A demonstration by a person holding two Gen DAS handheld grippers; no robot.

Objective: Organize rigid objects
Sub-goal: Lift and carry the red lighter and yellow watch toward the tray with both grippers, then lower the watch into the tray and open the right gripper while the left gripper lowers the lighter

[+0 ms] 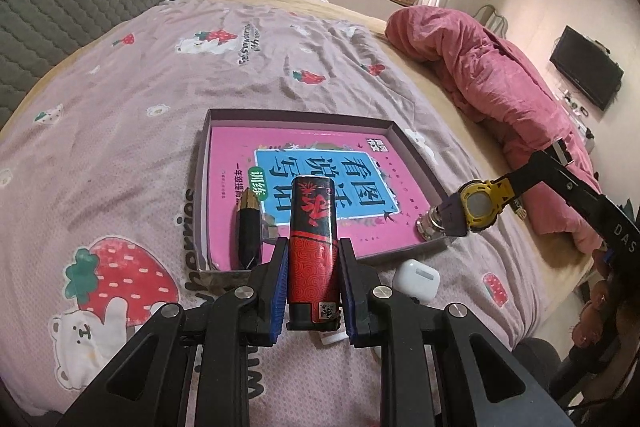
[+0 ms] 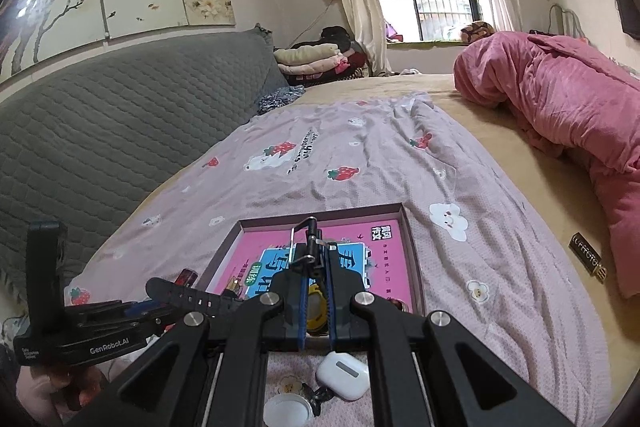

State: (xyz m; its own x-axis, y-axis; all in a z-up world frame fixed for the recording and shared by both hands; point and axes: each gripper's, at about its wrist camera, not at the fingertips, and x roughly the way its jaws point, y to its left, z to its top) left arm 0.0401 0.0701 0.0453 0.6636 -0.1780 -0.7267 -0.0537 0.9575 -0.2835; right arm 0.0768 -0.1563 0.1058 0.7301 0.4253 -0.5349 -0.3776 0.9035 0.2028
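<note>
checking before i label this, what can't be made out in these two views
- Left wrist: the lighter's base sits behind the left gripper.
- Left wrist: the metal object beside the watch is too small to identify.
- Right wrist: the watch face is mostly hidden by the right gripper.
- Right wrist: the white round lid is cut by the bottom edge.

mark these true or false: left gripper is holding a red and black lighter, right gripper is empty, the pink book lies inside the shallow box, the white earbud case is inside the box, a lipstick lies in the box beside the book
1. The left gripper holds a red and black lighter: true.
2. The right gripper is empty: false, it is shut on a yellow watch.
3. The pink book lies inside the shallow box: true.
4. The white earbud case is inside the box: false, it lies on the bedspread just outside the near edge.
5. A lipstick lies in the box beside the book: true.
</note>
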